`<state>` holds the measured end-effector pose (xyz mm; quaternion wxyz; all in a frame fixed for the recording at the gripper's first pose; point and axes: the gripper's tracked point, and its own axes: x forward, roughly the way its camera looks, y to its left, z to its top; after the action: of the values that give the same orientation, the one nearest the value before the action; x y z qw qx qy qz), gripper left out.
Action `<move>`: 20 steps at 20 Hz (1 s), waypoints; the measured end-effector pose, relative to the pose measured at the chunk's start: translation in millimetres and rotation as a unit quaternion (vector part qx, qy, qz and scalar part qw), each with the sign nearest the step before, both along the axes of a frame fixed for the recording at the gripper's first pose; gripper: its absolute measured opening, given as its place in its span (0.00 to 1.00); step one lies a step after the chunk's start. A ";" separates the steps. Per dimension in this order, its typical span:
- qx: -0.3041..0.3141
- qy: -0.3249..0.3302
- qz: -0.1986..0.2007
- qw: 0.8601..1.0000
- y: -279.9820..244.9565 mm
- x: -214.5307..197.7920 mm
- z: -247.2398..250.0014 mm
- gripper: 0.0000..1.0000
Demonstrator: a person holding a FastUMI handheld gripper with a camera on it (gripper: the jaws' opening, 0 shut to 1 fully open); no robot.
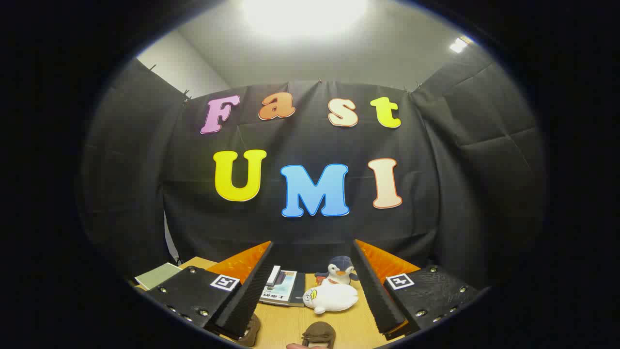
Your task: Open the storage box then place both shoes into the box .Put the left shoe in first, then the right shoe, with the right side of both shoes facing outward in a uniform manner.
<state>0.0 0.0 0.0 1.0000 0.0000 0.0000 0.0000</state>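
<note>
tool (312, 291) gapes wide, holding nothing; white plush (331, 298) and penguin toy (339, 269) sit between its fingers on the table (286, 325)

Between the gripper's (312, 291) wide-apart jaws the wooden surface (286, 327) is crowded: a white plush toy (331, 297) and a penguin figure (339, 270) lie just ahead, books (283, 287) beside them, and a brown object (318, 333) nearest. Bare wood lies between the books and that brown object.
</note>
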 end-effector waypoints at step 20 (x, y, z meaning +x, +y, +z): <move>0.026 0.018 0.024 0.999 -7.0 35.7 -14.2 0.96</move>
<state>35.7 -7.0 -14.2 0.9992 0.0257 0.0177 0.0241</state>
